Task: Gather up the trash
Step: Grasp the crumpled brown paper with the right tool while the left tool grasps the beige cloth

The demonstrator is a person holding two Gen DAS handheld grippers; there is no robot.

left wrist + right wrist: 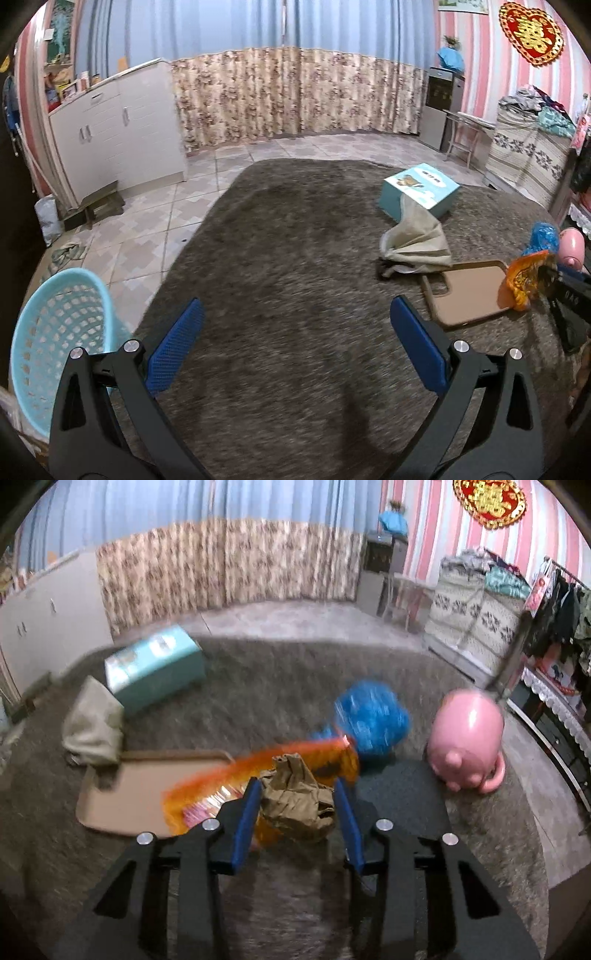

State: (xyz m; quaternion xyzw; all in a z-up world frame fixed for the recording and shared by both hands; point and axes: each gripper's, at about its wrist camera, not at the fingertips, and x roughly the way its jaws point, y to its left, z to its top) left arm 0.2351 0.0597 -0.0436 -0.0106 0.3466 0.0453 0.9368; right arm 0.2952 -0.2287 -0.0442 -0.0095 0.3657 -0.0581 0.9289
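My right gripper (297, 786) is shut on a crumpled brown paper wad (295, 805) together with an orange snack wrapper (258, 775), held just above the shaggy carpet; the wrapper also shows at the right of the left wrist view (522, 280). A crumpled blue plastic bag (371, 716) lies just beyond, also in the left wrist view (545, 236). My left gripper (295, 317) is open and empty over bare carpet. A light blue mesh basket (55, 332) stands at its lower left, off the carpet edge.
A tan phone case (469, 291) (140, 794), a beige cloth (417, 240) (94, 727), a teal box (421, 188) (155, 668) and a pink pig-shaped bank (467, 734) lie on the brown carpet (277, 240). White cabinet (118, 125) at left; tiled floor beyond.
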